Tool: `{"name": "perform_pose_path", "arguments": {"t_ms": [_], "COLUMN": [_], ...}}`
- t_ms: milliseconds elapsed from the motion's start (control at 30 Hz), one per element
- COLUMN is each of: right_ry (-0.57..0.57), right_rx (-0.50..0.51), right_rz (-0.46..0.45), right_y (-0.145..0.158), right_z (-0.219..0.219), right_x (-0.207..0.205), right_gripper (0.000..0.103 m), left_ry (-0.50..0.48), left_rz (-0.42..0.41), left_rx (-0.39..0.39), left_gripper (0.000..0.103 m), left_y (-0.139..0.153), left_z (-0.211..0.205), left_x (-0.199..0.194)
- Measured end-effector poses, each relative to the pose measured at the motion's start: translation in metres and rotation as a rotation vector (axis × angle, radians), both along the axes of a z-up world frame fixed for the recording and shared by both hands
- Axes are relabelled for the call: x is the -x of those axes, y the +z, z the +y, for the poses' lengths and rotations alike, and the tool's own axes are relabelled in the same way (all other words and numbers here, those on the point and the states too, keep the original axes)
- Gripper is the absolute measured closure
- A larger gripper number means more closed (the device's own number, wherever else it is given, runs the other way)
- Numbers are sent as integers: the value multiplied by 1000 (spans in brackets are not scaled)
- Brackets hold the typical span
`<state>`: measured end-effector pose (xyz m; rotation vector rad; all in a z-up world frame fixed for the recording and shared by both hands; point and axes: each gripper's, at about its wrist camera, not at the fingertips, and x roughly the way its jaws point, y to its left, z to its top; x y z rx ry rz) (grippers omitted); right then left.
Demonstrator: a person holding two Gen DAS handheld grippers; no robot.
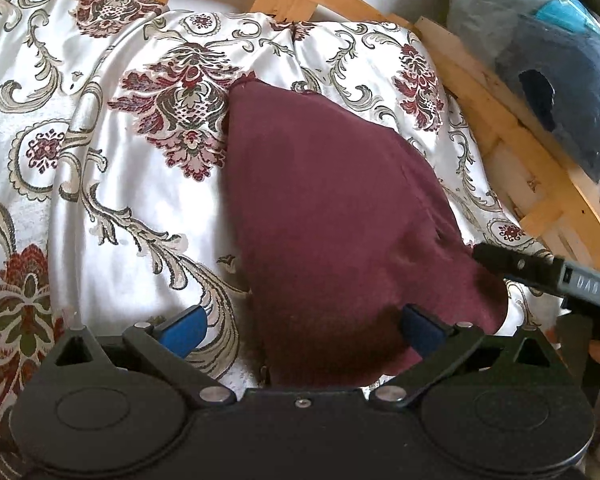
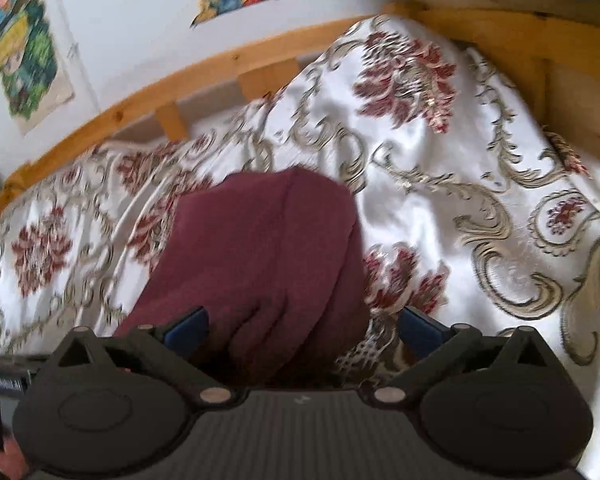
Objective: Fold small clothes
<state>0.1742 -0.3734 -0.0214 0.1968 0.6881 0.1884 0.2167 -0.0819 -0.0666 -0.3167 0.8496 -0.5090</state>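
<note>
A maroon garment point(image 1: 332, 216) lies folded into a long, narrow shape on a white satin bedspread point(image 1: 112, 184) with red and gold flowers. My left gripper point(image 1: 302, 328) stands open over its near end; the cloth lies loose between the blue pads, touching the right one. In the right wrist view the same garment point(image 2: 260, 256) reaches away from my right gripper point(image 2: 304, 330), which is open too, with the cloth's near edge between the jaws by the left pad. A black finger point(image 1: 496, 260) of the right gripper shows at the garment's right edge.
A wooden bed frame point(image 1: 512, 136) runs along the far and right sides of the bedspread point(image 2: 480, 168). A blue plastic-wrapped bundle point(image 1: 560, 80) sits beyond the rail at right. Colourful pictures point(image 2: 28, 64) hang on the white wall. A hand point(image 2: 8, 460) shows at lower left.
</note>
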Motion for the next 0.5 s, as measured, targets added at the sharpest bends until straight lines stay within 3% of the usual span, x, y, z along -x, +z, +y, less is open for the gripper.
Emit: {"name": "perform_pose_path", "arguments": {"t_ms": [167,267,500], "right_ry": [-25,-35,-90], "right_rx": [103,91,-52], "right_rz": [79,85,-127], "right_y": [-11,-14,-3], "right_z": [6,2,-13], "right_x": [-4,-3,-3], "right_gripper": [0,0,1], "left_ry": [3,-2,-7], "left_rz": [5,3,-20], "left_rx": [2,-14,-32], "left_gripper": [1,1,1], "left_y": [-1,-3,-7], "left_z": [3,-1,-4], "left_x": [2,2,4]}}
